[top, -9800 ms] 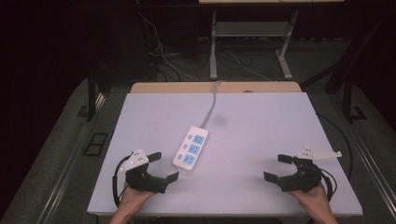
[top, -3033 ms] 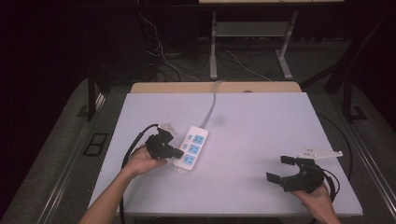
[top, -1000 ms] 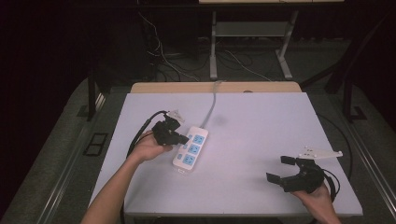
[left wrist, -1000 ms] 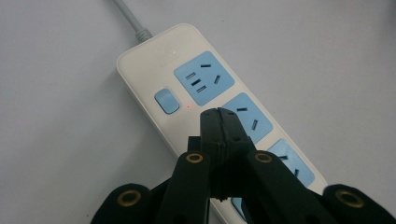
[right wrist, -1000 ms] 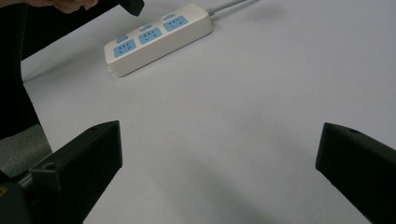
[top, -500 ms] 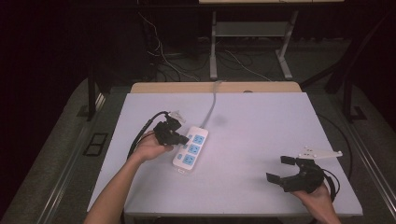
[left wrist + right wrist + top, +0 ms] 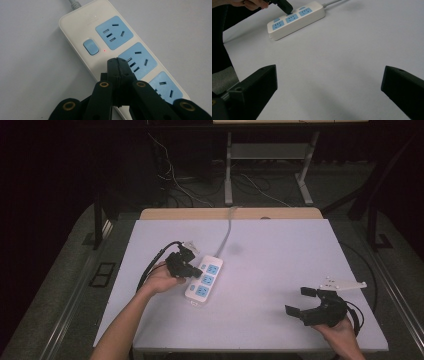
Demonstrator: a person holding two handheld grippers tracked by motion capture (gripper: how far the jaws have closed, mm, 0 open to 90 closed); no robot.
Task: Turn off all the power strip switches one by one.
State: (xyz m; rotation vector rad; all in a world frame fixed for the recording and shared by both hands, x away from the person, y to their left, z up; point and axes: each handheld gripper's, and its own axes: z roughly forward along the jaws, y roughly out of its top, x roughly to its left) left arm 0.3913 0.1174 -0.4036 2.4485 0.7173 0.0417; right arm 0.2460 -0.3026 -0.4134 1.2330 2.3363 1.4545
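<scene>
Left claw (image 7: 117, 61) pressed together, empty, tip over power strip (image 7: 125, 55) near blue switch (image 7: 90, 46); touching, maybe. Red light on. Next: push switch. Right claw (image 7: 306, 302) spread, resting on tabletop (image 7: 280, 255).

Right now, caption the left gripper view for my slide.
Shut left tool poised over a white power strip, tips near its blue switch, a small red light glowing beside it.
</scene>
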